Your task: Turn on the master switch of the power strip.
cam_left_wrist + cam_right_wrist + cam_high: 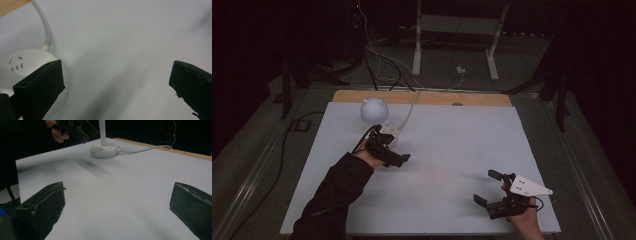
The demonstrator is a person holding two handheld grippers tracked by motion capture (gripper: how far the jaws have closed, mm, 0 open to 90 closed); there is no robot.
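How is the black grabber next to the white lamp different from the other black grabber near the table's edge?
The left black two-jaw gripper hovers beside the round white lamp base, close to the white ball-shaped lamp head; the right black two-jaw gripper sits over bare white tabletop near the front edge. The right one carries a grey three-cornered plate; none is visible on the left one. A dark sleeve covers the left arm. Both have jaws open, holding nothing.

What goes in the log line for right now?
left gripper: open, beside lamp base | right gripper: open, empty | lamp: upright on table
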